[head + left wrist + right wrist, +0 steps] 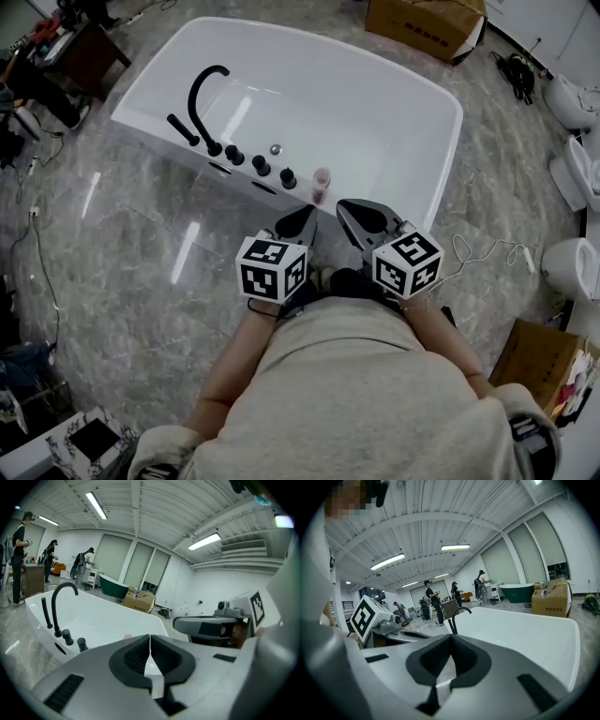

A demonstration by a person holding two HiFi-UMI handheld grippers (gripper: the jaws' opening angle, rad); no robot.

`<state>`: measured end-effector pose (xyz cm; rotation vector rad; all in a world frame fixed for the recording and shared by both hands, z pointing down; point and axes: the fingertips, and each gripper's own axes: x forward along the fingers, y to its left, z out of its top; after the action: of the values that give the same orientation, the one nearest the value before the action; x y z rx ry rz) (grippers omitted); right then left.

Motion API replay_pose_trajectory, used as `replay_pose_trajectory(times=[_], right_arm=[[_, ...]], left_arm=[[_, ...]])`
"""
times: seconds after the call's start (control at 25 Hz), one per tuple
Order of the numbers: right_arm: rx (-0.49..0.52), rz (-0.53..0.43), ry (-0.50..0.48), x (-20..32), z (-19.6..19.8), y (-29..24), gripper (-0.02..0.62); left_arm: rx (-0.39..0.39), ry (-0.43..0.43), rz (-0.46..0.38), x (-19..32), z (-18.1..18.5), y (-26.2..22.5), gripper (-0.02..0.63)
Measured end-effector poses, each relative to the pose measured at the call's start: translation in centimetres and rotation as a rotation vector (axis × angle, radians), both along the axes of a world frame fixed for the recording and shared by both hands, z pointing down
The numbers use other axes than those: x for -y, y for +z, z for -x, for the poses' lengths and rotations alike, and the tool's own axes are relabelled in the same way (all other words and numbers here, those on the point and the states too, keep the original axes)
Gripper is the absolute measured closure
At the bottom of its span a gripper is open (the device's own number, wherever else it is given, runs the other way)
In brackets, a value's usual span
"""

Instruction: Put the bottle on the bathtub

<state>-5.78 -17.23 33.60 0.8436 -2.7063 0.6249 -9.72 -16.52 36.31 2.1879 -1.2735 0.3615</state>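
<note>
A small clear bottle with pinkish contents stands upright on the near rim of the white bathtub, just right of the black faucet and its knobs. Both grippers hover side by side in front of that rim, a little short of the bottle. My left gripper is shut and holds nothing; its own view shows its jaws pressed together. My right gripper is likewise shut and empty. The tub and faucet lie beyond it.
A marble floor surrounds the tub. A cardboard box stands behind the tub, another at the right. Toilets line the right edge, with a white cable on the floor. People stand far off.
</note>
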Motion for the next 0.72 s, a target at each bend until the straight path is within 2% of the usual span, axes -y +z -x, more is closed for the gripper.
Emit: replay_pose_trajectory(times=[0.12,0.32,0.72], right_arm=[[-0.010,-0.008,0.000,-0.2,0.0,0.0,0.597],[-0.026,-0.008,-0.031,-1.3,0.6,0.2,0.597],[-0.016,0.028,-0.019,-2.2,0.3,0.7,0.597]], left_arm=[[0.035,0.016,-0.001,-0.4,-0.2,0.3,0.595],[0.036,0.004,0.015,-1.2,-0.1,0.8,0.595],[0.029,-0.009,0.021,-1.7,0.2,0.7,0.596]])
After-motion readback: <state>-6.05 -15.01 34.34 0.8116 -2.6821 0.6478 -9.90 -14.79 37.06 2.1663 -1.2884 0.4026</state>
